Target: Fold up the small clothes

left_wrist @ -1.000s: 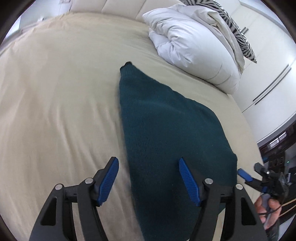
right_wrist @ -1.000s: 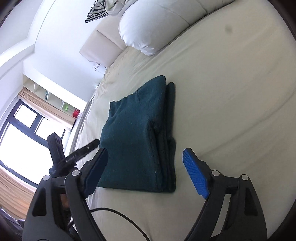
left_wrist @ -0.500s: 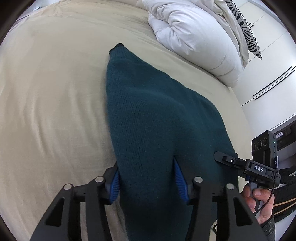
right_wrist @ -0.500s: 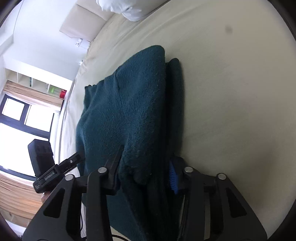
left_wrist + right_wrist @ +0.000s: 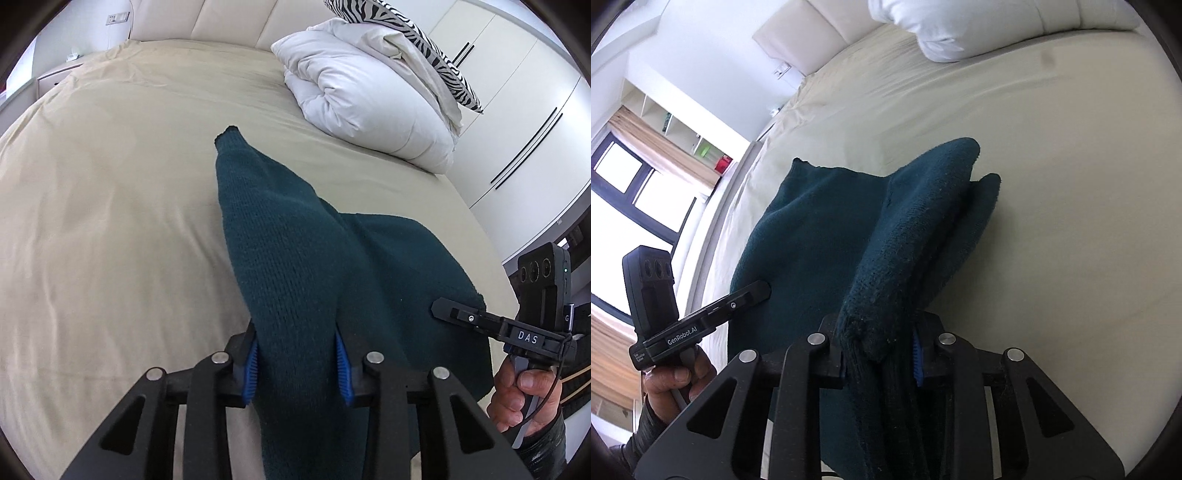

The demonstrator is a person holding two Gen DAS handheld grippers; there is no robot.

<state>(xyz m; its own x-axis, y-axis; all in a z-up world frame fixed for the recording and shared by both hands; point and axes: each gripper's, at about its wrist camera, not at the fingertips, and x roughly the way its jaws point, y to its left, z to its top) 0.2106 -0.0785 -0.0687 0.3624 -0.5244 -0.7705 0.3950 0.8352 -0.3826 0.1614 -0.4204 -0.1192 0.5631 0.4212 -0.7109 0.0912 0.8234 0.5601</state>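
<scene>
A dark teal knitted garment (image 5: 295, 258) lies folded on the beige bed sheet (image 5: 110, 221). My left gripper (image 5: 297, 363) is shut on its near edge, lifted off the sheet into a ridge. My right gripper (image 5: 881, 356) is shut on the other near corner of the garment (image 5: 905, 240), where several folded layers bunch between the pads. Each gripper shows in the other's view: the right one at the lower right of the left wrist view (image 5: 458, 314), the left one at the lower left of the right wrist view (image 5: 750, 295).
A white folded duvet (image 5: 369, 92) with a zebra-print pillow (image 5: 406, 33) sits at the head of the bed. White wardrobe doors (image 5: 517, 110) stand right of the bed. A window and shelves (image 5: 646, 166) lie beyond the bed's far side.
Both grippers went from open above the garment to shut on its near edge. They have lifted that edge off the sheet.
</scene>
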